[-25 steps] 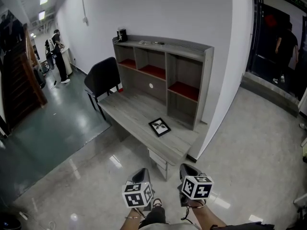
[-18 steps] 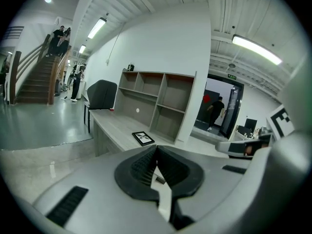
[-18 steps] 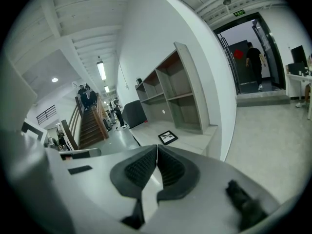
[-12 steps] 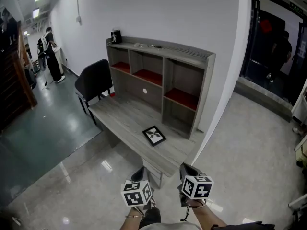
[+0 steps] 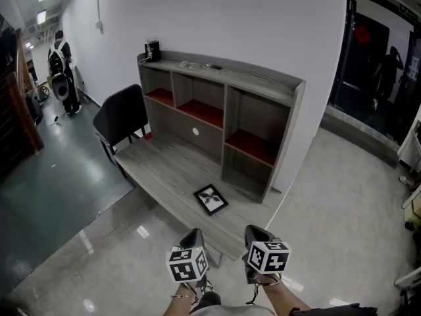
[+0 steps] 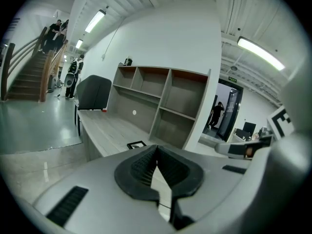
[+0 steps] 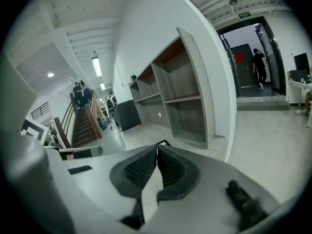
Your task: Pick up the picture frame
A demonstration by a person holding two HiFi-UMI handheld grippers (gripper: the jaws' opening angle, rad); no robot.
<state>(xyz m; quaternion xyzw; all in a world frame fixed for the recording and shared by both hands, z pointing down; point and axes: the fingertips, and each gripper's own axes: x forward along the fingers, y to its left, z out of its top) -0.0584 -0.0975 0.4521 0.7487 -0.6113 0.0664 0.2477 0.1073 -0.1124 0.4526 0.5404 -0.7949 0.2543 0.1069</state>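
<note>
1. Your left tool [image 5: 193,239] and right tool [image 5: 256,236] both had their jaws pressed together on nothing, well short of the tabletop [image 5: 164,170].
2. The frame [image 5: 211,199] lay flat near the tabletop's front edge, slightly askew to it. It looked near-square, so its long axis was unclear.

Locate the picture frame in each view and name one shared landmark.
Head view: picture frame lies flat on the desk, lower centre.
Left gripper view: picture frame left of centre, on the desk.
Right gripper view: only the picture frame's dark corner shows, centre.
Shared landmark: the shelf unit behind it.
</note>
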